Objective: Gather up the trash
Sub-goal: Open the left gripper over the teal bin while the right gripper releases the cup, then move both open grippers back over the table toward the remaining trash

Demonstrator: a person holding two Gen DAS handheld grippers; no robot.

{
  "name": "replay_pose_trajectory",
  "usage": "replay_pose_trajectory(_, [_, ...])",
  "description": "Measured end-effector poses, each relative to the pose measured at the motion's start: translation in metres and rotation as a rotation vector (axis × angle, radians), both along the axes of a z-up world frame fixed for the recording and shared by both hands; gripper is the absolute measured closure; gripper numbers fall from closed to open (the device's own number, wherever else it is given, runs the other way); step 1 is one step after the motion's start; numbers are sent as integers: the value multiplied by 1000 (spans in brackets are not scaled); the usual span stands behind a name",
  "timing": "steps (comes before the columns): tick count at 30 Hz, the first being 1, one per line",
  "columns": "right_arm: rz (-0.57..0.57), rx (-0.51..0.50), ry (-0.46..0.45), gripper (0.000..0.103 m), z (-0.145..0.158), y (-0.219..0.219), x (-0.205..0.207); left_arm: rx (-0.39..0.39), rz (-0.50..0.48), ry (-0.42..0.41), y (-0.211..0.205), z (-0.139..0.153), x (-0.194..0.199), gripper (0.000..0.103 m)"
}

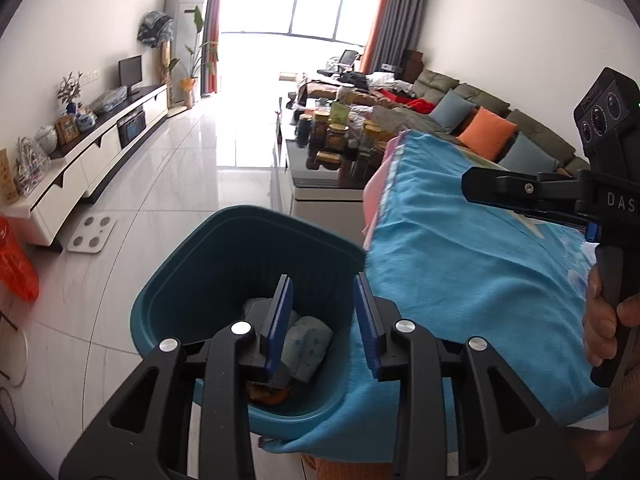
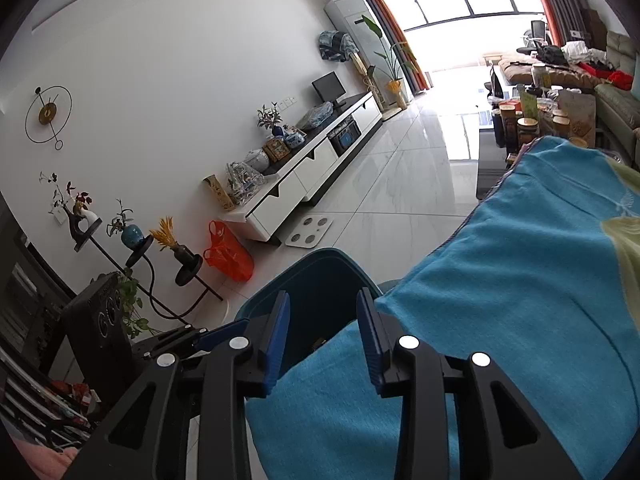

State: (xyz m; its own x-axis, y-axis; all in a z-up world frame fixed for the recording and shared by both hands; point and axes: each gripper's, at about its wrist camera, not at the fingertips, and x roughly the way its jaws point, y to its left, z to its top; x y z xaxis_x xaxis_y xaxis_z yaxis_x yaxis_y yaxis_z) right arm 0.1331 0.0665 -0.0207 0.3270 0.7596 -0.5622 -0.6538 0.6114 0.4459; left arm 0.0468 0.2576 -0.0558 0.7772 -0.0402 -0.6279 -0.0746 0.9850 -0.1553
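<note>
A dark teal trash bin (image 1: 208, 280) stands on the floor beside the table; it also shows in the right wrist view (image 2: 320, 276). Inside lie a crumpled white tissue pack with blue dots (image 1: 310, 346), a grey item and some orange-brown scraps (image 1: 266, 394). My left gripper (image 1: 324, 308) is open and empty, right above the bin's mouth. My right gripper (image 2: 322, 320) is open and empty, over the table edge next to the bin. The right gripper also shows from the side in the left wrist view (image 1: 472, 186).
A blue cloth (image 1: 460, 272) covers the table and hangs over the bin's rim. A coffee table with jars (image 1: 340, 136), a sofa (image 1: 500, 128), a white TV cabinet (image 2: 320, 160), a bathroom scale (image 2: 309, 231) and an orange plastic bag (image 2: 228, 254) stand around.
</note>
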Motion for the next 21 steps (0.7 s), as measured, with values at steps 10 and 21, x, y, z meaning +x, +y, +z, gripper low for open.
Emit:
replay_pose_trajectory(10, [-196, -13, -90, 60, 13, -119, -33, 5, -267, -73, -102, 24, 5, 62])
replay_pose_trajectory(21, [-500, -55, -108, 59, 6, -247, -73, -3, -512, -51, -217, 11, 8, 63])
